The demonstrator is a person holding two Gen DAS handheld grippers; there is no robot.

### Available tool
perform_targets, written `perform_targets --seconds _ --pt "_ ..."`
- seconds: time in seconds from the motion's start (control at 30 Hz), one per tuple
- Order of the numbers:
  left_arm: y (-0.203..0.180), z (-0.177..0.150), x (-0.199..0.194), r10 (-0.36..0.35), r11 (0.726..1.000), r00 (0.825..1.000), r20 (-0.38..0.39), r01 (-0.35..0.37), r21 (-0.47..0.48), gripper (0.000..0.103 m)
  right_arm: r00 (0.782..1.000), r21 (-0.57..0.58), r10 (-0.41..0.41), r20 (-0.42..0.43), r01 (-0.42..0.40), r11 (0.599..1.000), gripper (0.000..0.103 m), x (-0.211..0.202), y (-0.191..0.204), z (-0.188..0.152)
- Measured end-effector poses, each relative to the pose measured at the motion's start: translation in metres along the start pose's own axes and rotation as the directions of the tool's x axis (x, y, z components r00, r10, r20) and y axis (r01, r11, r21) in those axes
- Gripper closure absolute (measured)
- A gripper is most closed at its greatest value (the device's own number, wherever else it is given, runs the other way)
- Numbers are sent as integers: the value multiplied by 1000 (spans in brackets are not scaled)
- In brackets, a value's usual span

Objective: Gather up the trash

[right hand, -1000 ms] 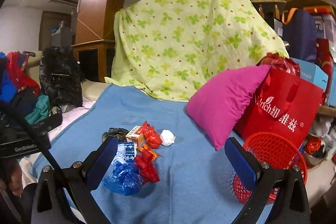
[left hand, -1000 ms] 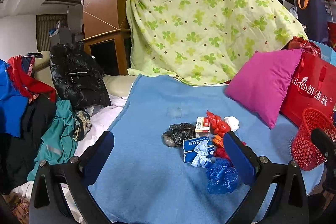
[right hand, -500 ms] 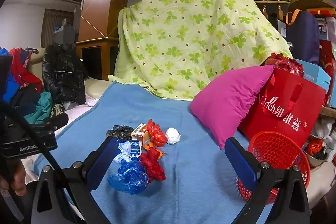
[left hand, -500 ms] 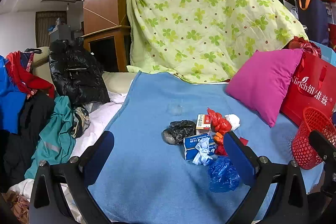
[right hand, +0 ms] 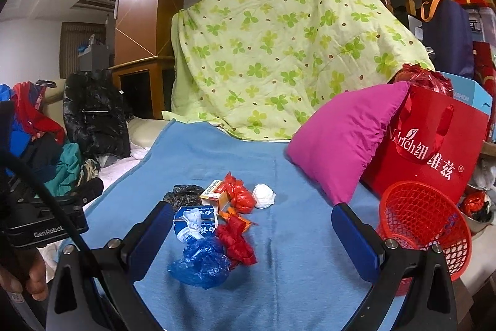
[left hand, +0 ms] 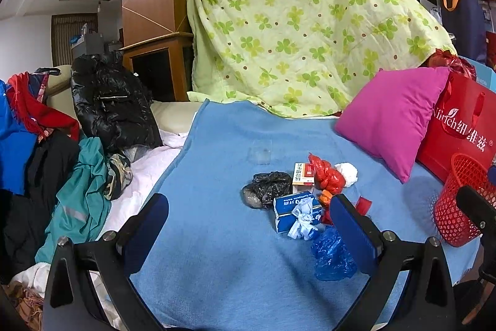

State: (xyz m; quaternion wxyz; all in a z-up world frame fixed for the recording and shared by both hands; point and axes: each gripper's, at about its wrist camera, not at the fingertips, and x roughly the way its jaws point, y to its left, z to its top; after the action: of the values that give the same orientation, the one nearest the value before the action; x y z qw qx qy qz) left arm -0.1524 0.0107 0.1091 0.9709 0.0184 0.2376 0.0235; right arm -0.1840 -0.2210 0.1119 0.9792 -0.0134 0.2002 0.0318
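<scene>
While both tools hang above the near edge of the blue blanket (right hand: 291, 163), neither grips anything: the left hand-held gripper (left hand: 248, 225) has its jaws spread wide and empty, and the right hand-held gripper (right hand: 252, 233) is spread the same way, with nothing between its blue pads (right hand: 353, 241).

Beyond them the trash lies in one loose cluster in the middle of the blanket: a blue plastic bag (right hand: 200, 264) nearest, a red wrapper (right hand: 237, 241) touching it, a blue box (right hand: 195, 222) with a white scrap on top, then a black bag (right hand: 183, 196), a small orange-and-white carton (right hand: 215, 193), a red bag (right hand: 240, 194) and a white paper ball (right hand: 263, 196) farther back. A red mesh basket (right hand: 424, 225) sits at the right edge of the blanket, near the pile but apart from it, below a pink cushion (right hand: 344, 141) and a red gift bag (right hand: 434, 151).

As I judge it, collection has not begun: every piece is on the blanket and the basket looks empty, so all of the picking and dropping remains.

Part of the basket's floor is hidden behind the right finger, so a small item there cannot be ruled out. An orange scrap between the boxes is too crumpled to identify, and print on the cartons is unreadable.
</scene>
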Motion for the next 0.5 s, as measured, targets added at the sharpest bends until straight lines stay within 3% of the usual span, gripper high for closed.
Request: perform_targets --seconds 0.5 --pt "0 -3 7 3 1000 1000 -15 -3 12 0 1000 -10 9 -17 -9 1000 0 8 4 -3"
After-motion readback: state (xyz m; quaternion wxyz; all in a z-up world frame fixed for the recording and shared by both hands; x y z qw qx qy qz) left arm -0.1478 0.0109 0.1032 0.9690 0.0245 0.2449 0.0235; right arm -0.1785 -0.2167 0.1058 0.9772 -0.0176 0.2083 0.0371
